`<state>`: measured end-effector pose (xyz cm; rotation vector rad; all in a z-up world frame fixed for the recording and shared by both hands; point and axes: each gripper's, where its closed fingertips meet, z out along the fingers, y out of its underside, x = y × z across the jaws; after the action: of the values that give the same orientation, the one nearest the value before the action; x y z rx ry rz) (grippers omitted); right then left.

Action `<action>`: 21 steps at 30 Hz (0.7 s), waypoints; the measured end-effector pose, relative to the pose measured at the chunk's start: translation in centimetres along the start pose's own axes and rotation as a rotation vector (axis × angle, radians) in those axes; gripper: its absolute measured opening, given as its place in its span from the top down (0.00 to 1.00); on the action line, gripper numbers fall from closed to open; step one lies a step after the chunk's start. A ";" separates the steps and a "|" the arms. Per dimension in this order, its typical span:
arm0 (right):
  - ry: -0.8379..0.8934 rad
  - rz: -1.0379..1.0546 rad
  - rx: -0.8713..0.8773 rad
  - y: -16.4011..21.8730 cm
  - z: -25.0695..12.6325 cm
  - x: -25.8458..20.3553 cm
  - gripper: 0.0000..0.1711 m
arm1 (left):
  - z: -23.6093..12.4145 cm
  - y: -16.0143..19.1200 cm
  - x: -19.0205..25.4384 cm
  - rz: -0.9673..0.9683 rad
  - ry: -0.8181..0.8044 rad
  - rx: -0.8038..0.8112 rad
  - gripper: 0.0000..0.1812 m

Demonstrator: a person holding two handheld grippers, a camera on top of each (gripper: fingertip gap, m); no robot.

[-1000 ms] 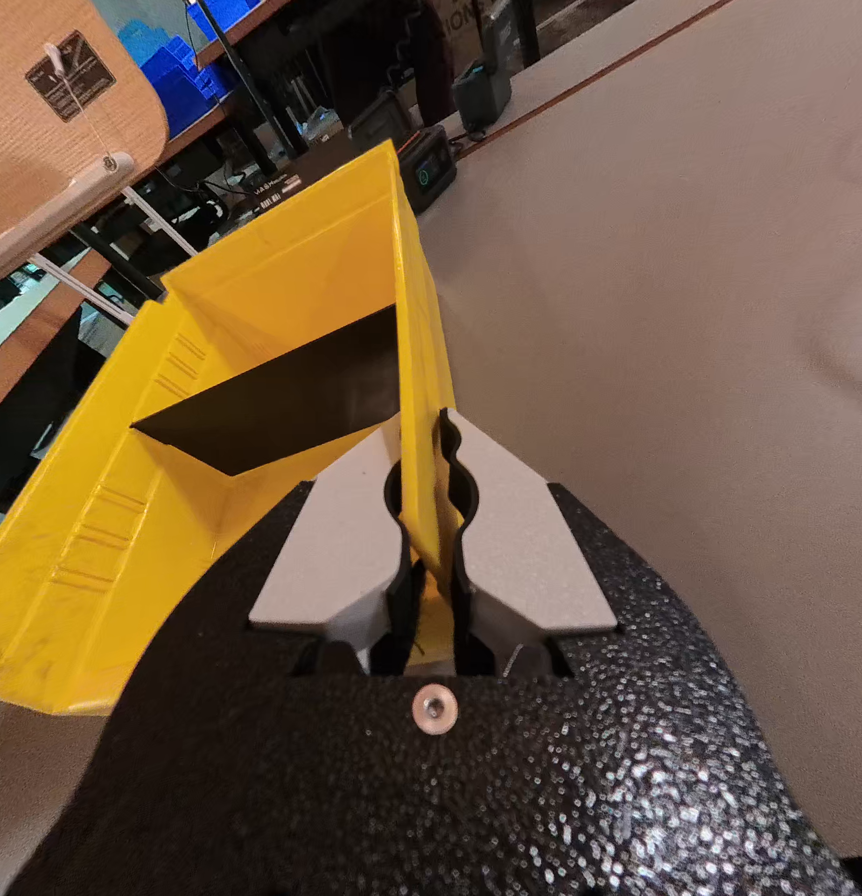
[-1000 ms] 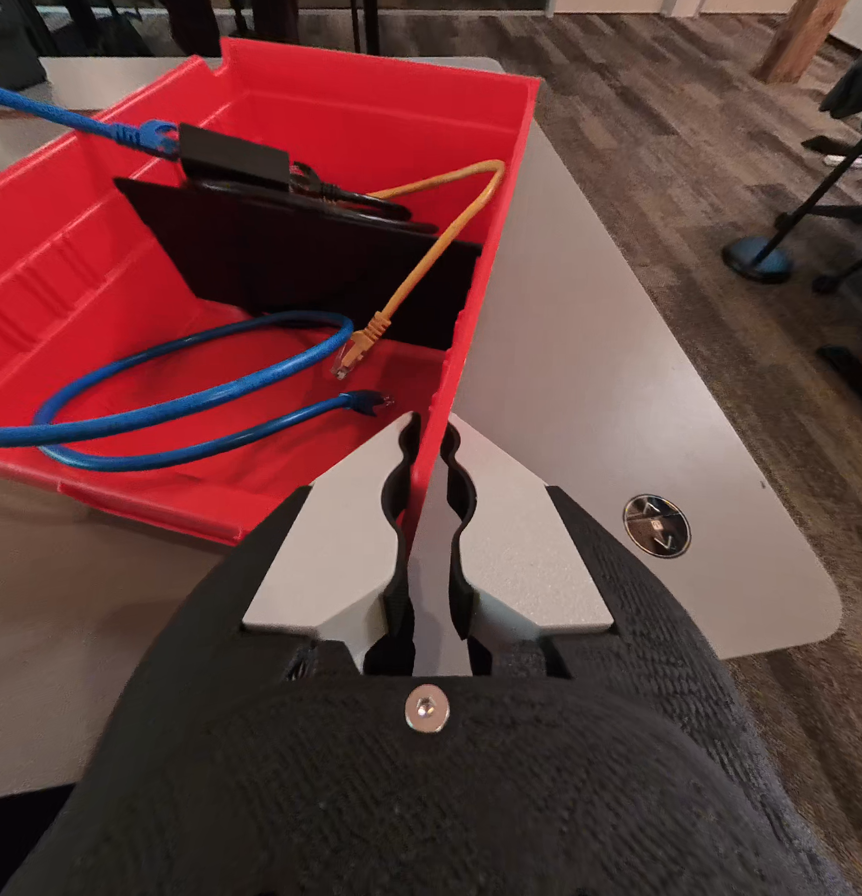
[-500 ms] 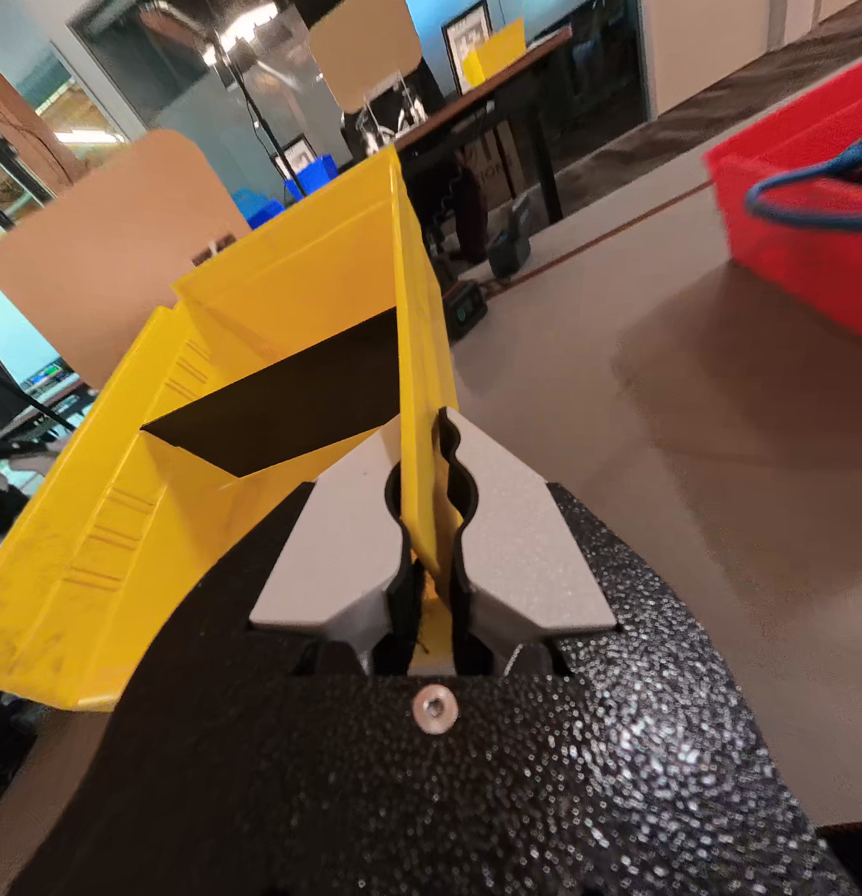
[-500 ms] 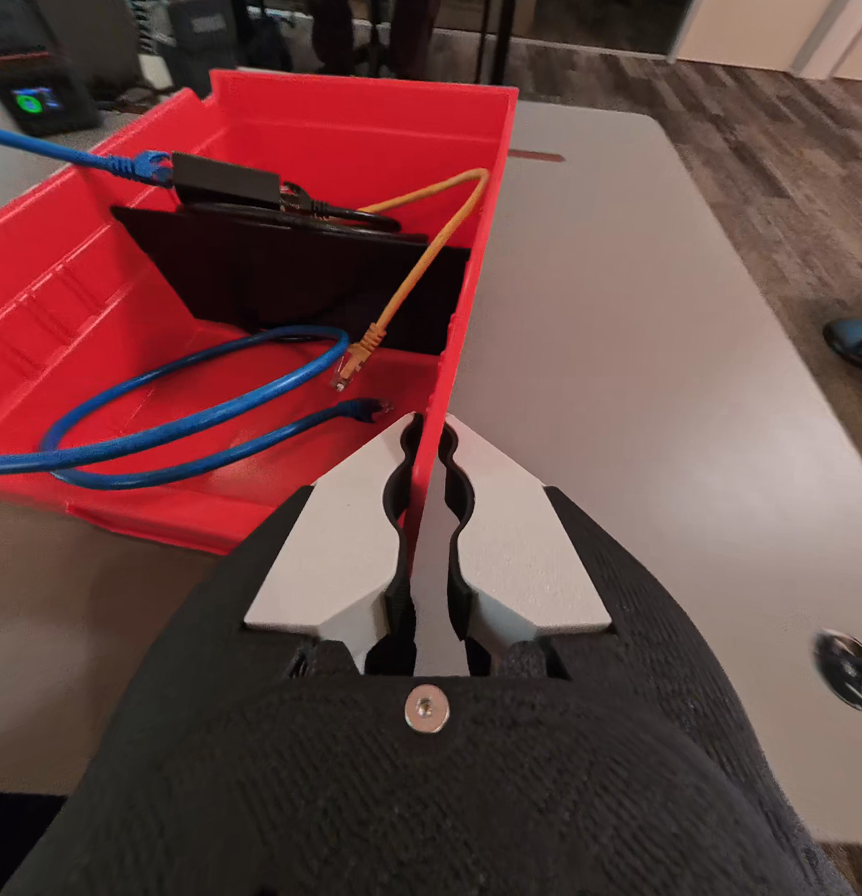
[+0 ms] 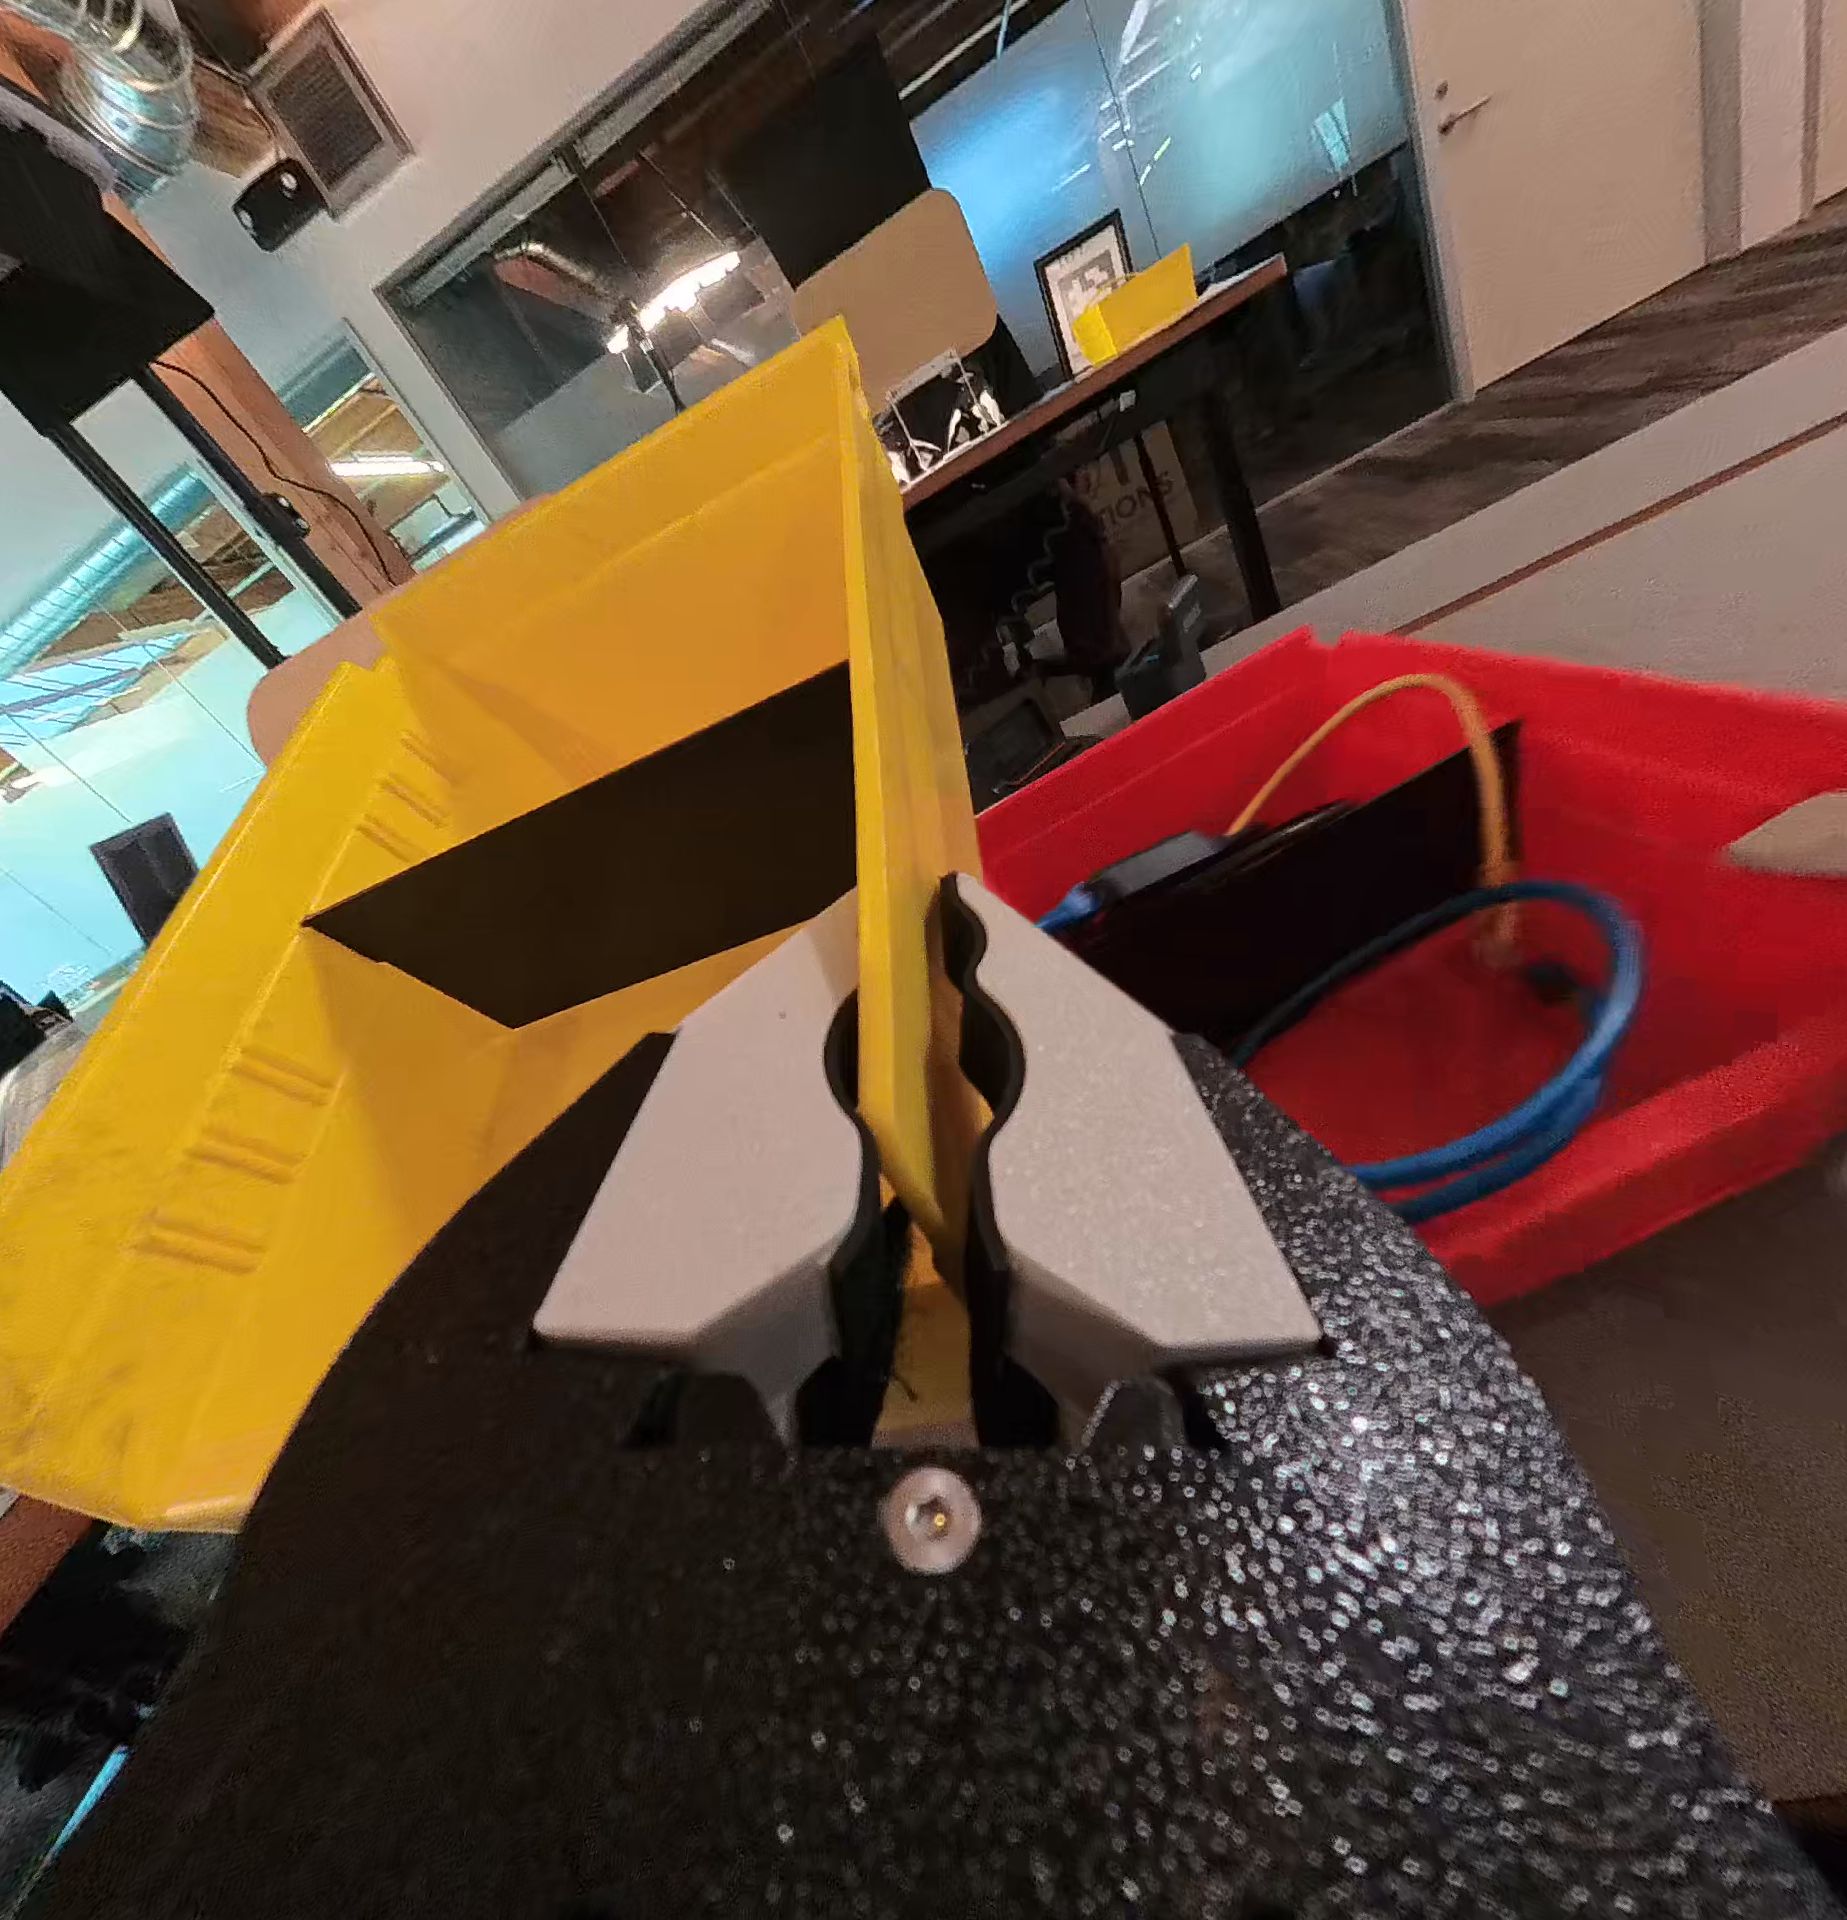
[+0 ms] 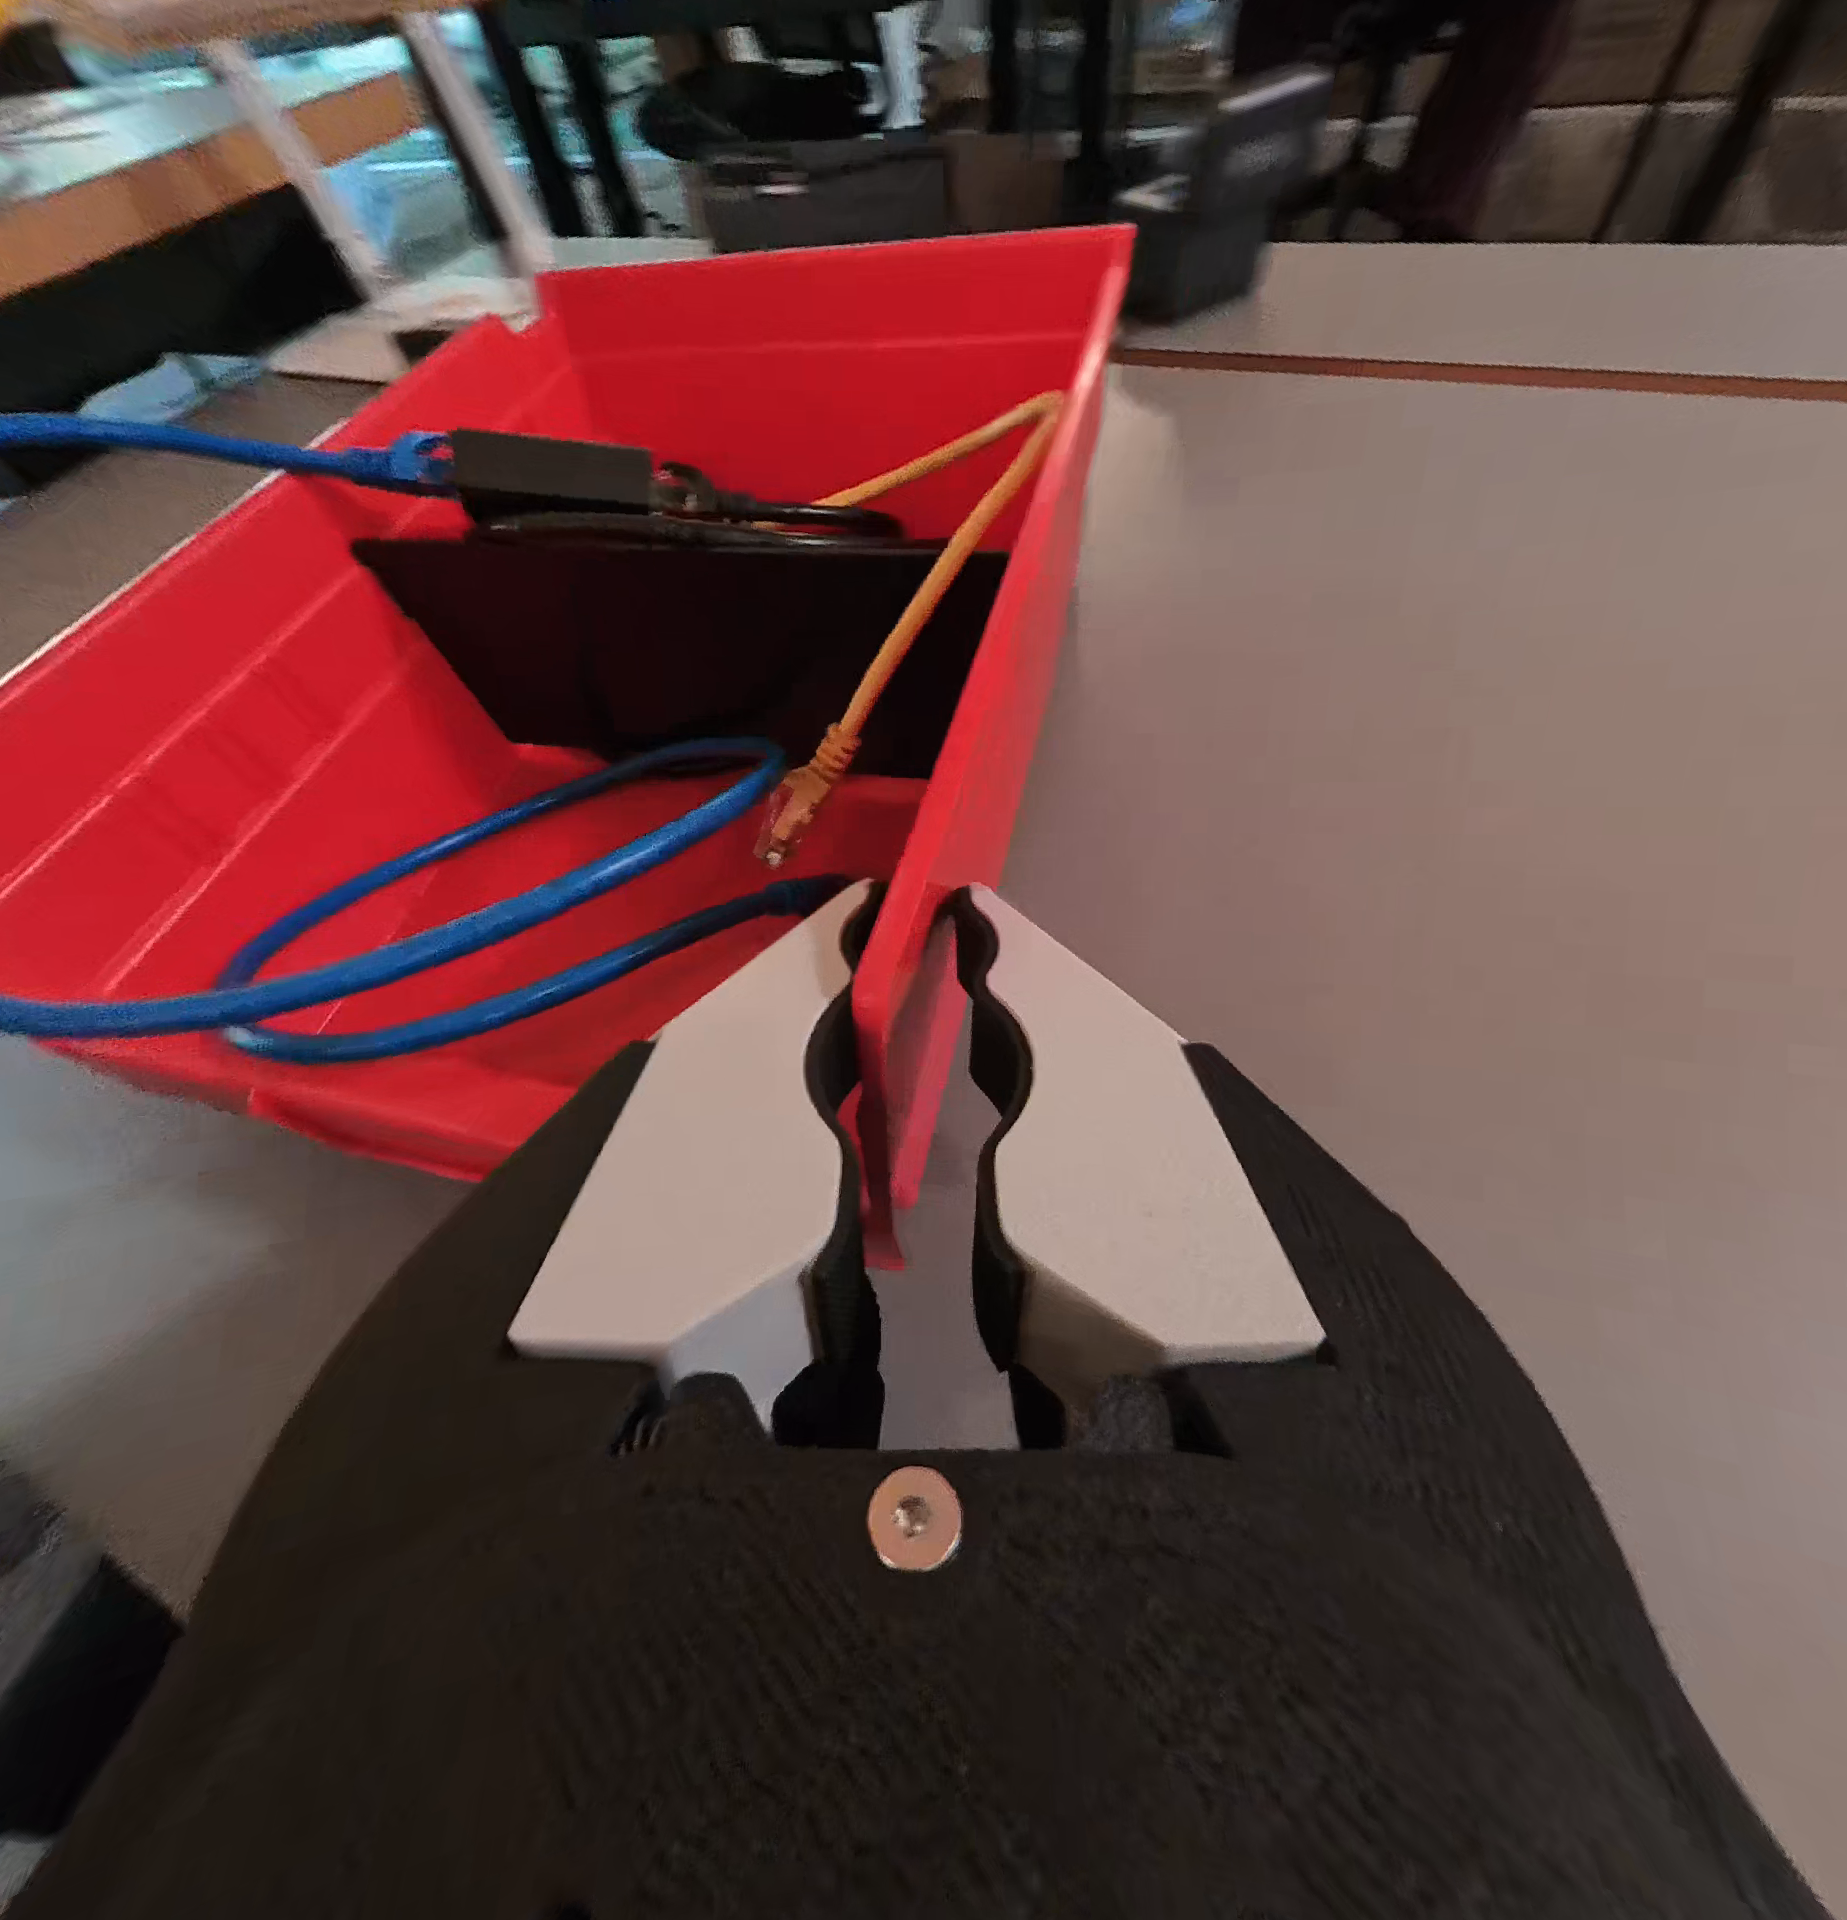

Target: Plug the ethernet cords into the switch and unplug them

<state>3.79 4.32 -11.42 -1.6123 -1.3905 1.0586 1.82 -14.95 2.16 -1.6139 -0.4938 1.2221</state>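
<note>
Table (image 6: 1470, 727): grey top, carries the red bin; a thin brown seam crosses its far part.
Yellow bin (image 5: 275, 1091): tilted, its low front edge raised off the surface; black divider (image 5: 607, 883) slotted across the inside.
Red bin (image 6: 223, 727): on the table, black divider (image 6: 690, 644) across it, cords and switch inside.
Left gripper (image 5: 903, 1039): jaws nearly shut, pinching the right side wall of the yellow bin between the pads.
Right gripper (image 6: 908, 1039): jaws narrowly parted astride the right side wall of the red bin; wall against the left pad, a slim gap shows at the right pad.
Blue ethernet cord (image 6: 462, 935): looped on the red bin floor, one end running out over the left wall; one plug seated at the switch.
Orange ethernet cord (image 6: 898, 665): arches over the divider, plug hanging free, not connected.
Switch (image 6: 555, 468): small black box behind the divider, at the far end of the red bin.
</note>
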 end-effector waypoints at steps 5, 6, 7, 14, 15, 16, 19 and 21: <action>-0.286 -0.093 0.136 -2.6 -0.1 -8.6 0.56 | -0.3 0.1 -0.5 0.007 -0.010 0.016 0.98; -0.315 -0.106 0.167 -3.2 -0.8 -9.0 0.48 | -0.4 0.1 -0.6 0.006 -0.010 0.021 0.98; -0.346 -0.112 0.201 -3.7 -1.8 -9.1 0.45 | -0.6 0.0 -0.7 0.002 -0.006 0.029 0.98; -0.118 -0.231 0.539 -7.1 -12.5 2.0 0.48 | -1.9 -5.5 5.9 0.024 0.254 0.188 0.98; -0.051 -0.245 0.577 -7.4 -14.2 4.1 0.49 | -2.0 -6.8 7.6 0.016 0.327 0.216 0.98; 0.005 -0.257 0.606 -7.7 -15.8 6.0 0.49 | -2.1 -8.2 9.4 0.006 0.405 0.244 0.98; 0.203 -0.291 0.682 -7.7 -20.6 11.5 0.53 | -2.6 -12.1 15.2 -0.014 0.632 0.321 0.99; 0.309 -0.268 0.815 -8.3 -24.4 14.2 0.56 | -2.9 -13.9 19.2 -0.020 0.768 0.348 0.99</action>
<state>24.19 19.02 3.86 -0.9066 -0.7760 0.9786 15.44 4.47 5.35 -1.6139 0.1829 0.5498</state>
